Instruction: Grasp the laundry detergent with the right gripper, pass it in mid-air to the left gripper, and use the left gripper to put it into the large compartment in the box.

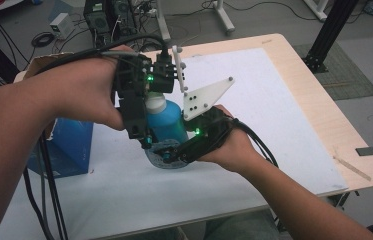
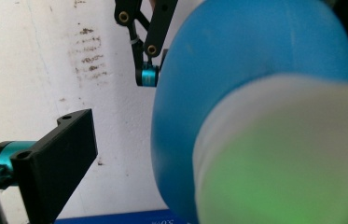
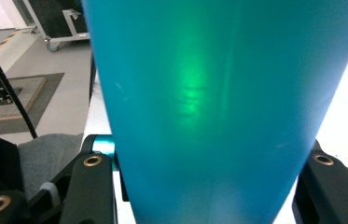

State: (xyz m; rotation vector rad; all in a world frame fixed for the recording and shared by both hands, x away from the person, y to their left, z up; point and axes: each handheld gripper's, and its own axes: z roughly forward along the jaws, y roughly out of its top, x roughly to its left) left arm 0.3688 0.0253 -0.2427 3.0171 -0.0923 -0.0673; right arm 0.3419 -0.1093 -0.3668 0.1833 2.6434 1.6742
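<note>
Two jaws of the right gripper (image 1: 166, 156) are clamped on the lower body of the blue bottle (image 1: 166, 122), one either side; in the right gripper view they flank the bottle (image 3: 218, 107) at lower left and lower right, pressed against it. Looks like the holding hand, there to stop the body turning.

The left gripper (image 1: 146, 142) comes down from above at centre frame of the high view, around the white cap (image 1: 155, 102). In the left gripper view the cap (image 2: 283, 154) is close and blurred at lower right, and one jaw stands clear of it at lower left with a visible gap. The other jaw is hidden, so I cannot tell whether the cap is gripped. Likely lined up to unscrew it.

Bottle sits tilted, mid-frame in the high view, held just above the white mat (image 1: 254, 95) on the counter (image 1: 319, 120). A blue box (image 1: 69, 145) is at left, beside the left forearm.
</note>
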